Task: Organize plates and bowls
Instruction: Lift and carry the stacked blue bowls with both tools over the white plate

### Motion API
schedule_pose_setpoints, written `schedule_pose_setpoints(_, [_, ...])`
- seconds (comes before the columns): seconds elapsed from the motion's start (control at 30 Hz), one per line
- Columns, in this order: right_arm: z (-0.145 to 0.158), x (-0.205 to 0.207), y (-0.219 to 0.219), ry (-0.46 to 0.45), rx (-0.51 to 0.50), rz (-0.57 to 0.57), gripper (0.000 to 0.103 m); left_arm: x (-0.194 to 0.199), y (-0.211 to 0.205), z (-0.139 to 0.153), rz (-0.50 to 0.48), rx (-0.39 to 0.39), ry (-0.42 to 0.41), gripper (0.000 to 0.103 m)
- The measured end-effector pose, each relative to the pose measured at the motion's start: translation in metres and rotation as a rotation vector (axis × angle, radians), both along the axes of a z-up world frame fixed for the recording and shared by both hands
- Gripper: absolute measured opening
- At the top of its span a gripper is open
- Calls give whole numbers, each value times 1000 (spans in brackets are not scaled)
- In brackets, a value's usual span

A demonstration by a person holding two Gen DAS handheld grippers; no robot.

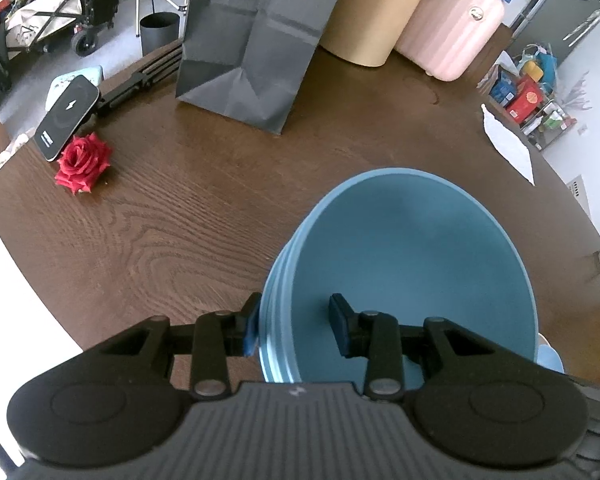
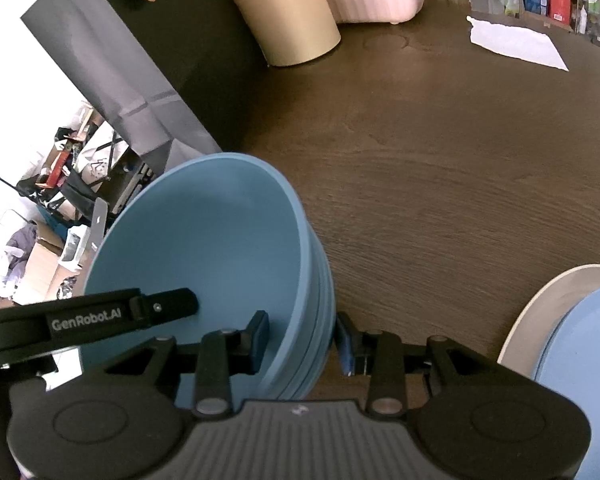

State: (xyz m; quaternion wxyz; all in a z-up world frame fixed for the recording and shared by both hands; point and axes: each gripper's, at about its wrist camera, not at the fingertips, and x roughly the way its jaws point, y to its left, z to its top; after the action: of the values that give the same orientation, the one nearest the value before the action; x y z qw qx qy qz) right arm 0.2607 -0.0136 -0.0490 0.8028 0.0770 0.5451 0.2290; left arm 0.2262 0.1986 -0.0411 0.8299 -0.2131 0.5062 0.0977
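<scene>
A stack of blue bowls (image 1: 412, 264) is held tilted above the brown wooden table (image 1: 160, 220). My left gripper (image 1: 296, 328) is shut on the stack's left wall, one finger outside and one inside. My right gripper (image 2: 304, 340) is shut on the same stack of blue bowls (image 2: 204, 248), on its right wall, one finger inside and one outside. The left gripper's black body (image 2: 88, 312) shows at the left of the right wrist view. A blue plate (image 2: 580, 360) lies on a cream plate (image 2: 532, 312) at the lower right.
A dark paper bag (image 1: 252, 40), a tan cylinder (image 1: 372, 8) and a pink case (image 1: 456, 24) stand at the table's back. A red rose (image 1: 84, 162) and a phone-like device (image 1: 66, 116) lie at the left. A white paper (image 1: 508, 144) lies at the right edge.
</scene>
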Motion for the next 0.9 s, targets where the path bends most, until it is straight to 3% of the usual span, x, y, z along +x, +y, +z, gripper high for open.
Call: schedule_pose_setpoints(0.9, [28, -32, -82, -79, 36, -105, 33, -16, -74, 32, -101, 11, -70, 36])
